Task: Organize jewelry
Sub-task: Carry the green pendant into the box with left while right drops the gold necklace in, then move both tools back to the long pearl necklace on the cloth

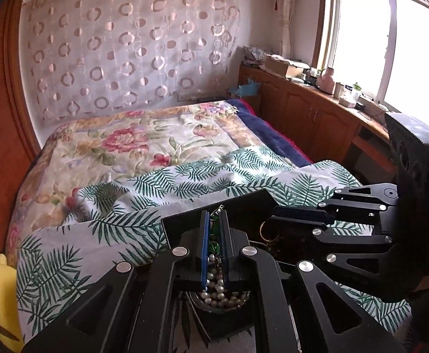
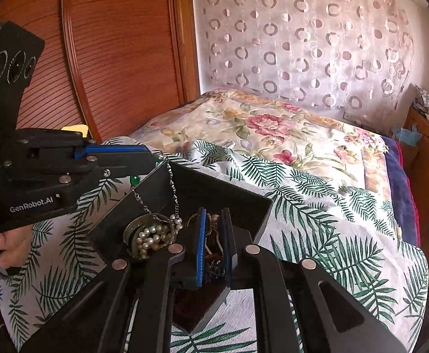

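- My left tongs (image 2: pixel 155 156) are pinched shut on a thin silver chain (image 2: pixel 174 194) with a green stone (image 2: pixel 134 180); it hangs slack from their tips down into the black tray (image 2: pixel 202 188) on the bed (image 1: pixel 155 138)
- Just below those tongs, in the tray's near compartment, a small round dish (image 2: pixel 130 231) holds a heap of pearl beads (image 2: pixel 152 236); the chain's lower end lies tangled among them
- The chain is light and limp, so I expect it to swing and snag on the pearls; I would keep hold near the clasp end and lift slowly
- The pearls look smooth and likely to roll, so I would take the strand, not single beads
- My right tongs (image 2: pixel 214 214) stand narrow over the next compartment, above a dark tangle of jewelry (image 2: pixel 213 253) with a gold ring (image 1: pixel 263 231) beside it; I cannot tell whether they grip anything
- The leaf-print cover (image 2: pixel 317 206) under the tray is soft, so I judge hard pushes could tip it
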`<state>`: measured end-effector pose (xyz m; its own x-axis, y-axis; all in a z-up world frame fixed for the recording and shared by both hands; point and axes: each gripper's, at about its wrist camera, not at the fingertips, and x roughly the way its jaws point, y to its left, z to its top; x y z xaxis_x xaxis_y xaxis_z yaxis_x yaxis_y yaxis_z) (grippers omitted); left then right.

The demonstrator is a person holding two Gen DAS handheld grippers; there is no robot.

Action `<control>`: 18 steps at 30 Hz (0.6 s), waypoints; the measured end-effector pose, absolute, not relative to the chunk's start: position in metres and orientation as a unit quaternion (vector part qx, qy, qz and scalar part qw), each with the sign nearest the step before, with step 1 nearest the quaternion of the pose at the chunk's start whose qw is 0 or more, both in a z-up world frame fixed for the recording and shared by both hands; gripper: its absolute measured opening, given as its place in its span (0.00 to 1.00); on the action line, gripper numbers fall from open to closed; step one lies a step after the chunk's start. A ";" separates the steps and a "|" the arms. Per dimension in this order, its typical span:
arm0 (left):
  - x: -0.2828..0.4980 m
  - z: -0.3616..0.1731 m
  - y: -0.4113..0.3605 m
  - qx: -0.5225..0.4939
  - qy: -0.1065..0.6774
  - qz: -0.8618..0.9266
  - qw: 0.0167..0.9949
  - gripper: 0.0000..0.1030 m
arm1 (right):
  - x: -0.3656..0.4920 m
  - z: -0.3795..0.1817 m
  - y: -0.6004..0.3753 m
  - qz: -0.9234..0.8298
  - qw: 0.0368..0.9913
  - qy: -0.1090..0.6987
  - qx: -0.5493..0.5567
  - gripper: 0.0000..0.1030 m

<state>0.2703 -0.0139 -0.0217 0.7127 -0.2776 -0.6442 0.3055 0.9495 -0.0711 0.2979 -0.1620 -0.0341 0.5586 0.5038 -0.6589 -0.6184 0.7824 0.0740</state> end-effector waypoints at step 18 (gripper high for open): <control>0.245 -0.020 -0.009 0.028 0.329 -0.131 0.935 0.66 | 0.267 -0.022 -0.180 0.291 0.895 0.329 -0.074 0.34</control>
